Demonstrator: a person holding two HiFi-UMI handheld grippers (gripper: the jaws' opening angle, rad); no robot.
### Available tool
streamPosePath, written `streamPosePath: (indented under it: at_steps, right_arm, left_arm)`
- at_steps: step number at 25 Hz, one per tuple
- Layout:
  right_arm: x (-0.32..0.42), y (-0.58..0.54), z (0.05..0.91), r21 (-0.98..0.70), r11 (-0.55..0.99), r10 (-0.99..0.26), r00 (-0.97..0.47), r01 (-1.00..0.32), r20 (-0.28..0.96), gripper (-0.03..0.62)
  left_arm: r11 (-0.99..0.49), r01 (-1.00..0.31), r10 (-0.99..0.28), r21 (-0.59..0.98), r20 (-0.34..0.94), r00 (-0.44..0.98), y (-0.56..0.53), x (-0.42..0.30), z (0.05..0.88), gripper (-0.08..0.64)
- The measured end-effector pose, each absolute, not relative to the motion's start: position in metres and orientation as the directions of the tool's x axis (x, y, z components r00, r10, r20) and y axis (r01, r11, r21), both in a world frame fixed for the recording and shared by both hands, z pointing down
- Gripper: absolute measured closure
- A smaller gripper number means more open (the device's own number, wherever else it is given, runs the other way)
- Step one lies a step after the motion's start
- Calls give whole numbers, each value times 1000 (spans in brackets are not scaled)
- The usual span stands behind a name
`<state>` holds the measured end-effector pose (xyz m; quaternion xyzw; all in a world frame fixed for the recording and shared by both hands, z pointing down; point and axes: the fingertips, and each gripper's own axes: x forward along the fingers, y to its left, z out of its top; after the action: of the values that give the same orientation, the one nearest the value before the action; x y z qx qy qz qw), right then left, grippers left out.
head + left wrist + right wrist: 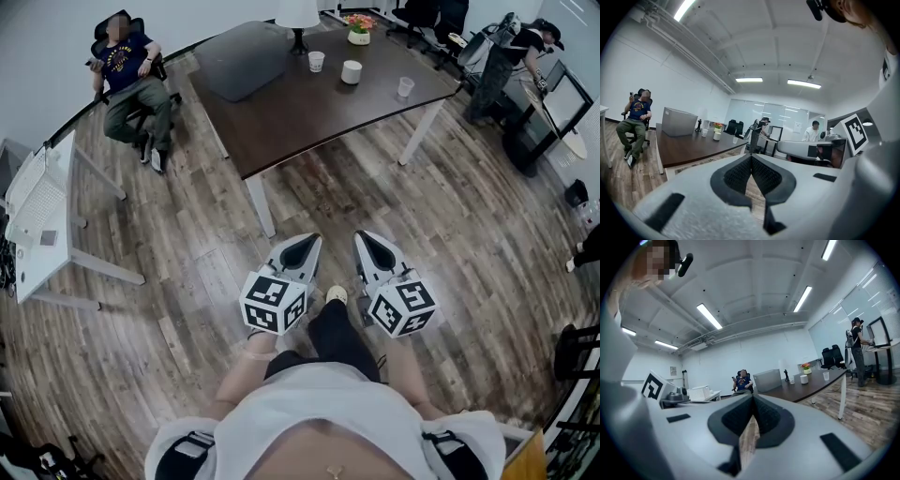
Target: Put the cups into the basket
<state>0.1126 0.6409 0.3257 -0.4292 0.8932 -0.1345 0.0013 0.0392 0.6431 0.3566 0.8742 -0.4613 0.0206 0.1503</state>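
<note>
Three cups stand on the far part of a dark brown table [309, 117]: a paper cup [316, 61], a white cup [351, 71] and a clear cup [405, 87]. A grey basket [239, 61] sits on the table's left end. My left gripper [311, 242] and right gripper [365, 238] are held side by side over the wooden floor, well short of the table, both shut with nothing between the jaws. In the left gripper view the basket [679, 122] and cups [716, 136] lie far ahead. The right gripper view shows the basket [767, 380] and the clear cup [826, 375] in the distance.
A flower pot [359, 30] and a lamp [298, 19] stand at the table's far edge. A person sits in a chair [131, 75] at the left, beyond a white desk [42, 216]. Another person [511, 56] stands by equipment at the right.
</note>
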Motion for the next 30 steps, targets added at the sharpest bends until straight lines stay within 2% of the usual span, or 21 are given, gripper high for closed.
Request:
streamPosePath:
  at_steps: [8, 17, 30]
  right_arm:
    - [140, 545, 330, -273, 603, -746, -651, -749, 140, 580]
    - [167, 450, 328, -230, 628, -736, -664, -743, 133, 580]
    - [192, 395, 342, -244, 631, -729, -671, -736, 140, 580]
  left_arm:
    - [-499, -830, -819, 248, 178, 546, 549, 67, 350, 549]
    - [-454, -855, -847, 251, 175, 501, 457, 86, 355, 549]
    - [-421, -866, -853, 272, 207, 480, 404, 105, 378, 549]
